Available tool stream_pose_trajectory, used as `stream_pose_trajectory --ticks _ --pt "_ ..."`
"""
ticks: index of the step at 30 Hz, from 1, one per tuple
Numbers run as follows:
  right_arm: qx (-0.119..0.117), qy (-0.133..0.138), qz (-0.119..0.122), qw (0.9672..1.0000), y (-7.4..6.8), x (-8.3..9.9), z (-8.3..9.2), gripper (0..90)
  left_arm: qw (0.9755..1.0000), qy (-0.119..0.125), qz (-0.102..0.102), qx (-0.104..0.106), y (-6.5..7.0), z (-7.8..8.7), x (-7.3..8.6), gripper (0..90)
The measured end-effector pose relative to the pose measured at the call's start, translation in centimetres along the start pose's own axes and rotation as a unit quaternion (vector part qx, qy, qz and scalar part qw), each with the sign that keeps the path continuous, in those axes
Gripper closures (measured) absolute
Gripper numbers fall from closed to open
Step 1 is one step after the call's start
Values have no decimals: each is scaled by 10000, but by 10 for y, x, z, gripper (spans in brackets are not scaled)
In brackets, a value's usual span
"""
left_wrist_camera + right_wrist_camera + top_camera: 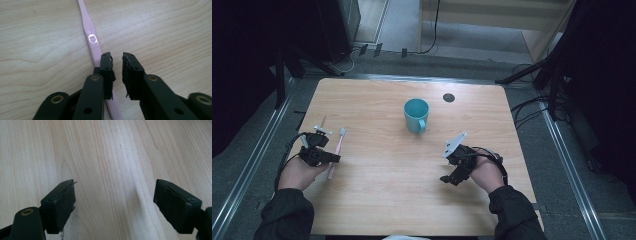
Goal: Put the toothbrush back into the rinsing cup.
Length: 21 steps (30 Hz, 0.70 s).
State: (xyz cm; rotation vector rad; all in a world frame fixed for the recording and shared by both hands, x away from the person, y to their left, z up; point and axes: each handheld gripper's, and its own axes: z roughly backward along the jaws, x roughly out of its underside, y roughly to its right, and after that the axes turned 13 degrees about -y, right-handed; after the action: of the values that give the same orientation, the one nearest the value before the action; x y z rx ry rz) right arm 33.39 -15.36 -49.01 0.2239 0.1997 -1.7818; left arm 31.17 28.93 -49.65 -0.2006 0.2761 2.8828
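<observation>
- High view is showing a pink toothbrush (336, 152) lying on the desk (387, 180) at the left of the frame, with a teal cup (416, 115) standing near the middle.
- Left gripper (117, 60) is sitting low beside the toothbrush (93, 45), its jaws nearly together with a small gap, holding nothing.
- I am guessing the brush is the thing to pick up, so the jaws should be opening wider and sliding over the handle first.
- Right gripper (113, 195) is waiting over bare desk, jaws wide apart.

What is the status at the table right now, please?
Left claw nearly closed, empty, beside pink toothbrush lying flat. Right claw wide open over bare table. Teal mug upright mid-table, nothing blocking.
</observation>
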Motion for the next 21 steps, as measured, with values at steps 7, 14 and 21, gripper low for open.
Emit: stream_pose_trajectory --ticks 7,14,21 --pt "-14 -25 4 10000 -1 -1 -1 177 9990 -183 401 0 -8 6 -12 662" --pt "-22 -81 34 10000 -2 -1 -2 177 9984 -405 386 -97 -11 5 -26 686" --pt "-3 -83 20 10000 -3 1 -1 177 9971 -603 446 -118 -15 -2 -39 694"
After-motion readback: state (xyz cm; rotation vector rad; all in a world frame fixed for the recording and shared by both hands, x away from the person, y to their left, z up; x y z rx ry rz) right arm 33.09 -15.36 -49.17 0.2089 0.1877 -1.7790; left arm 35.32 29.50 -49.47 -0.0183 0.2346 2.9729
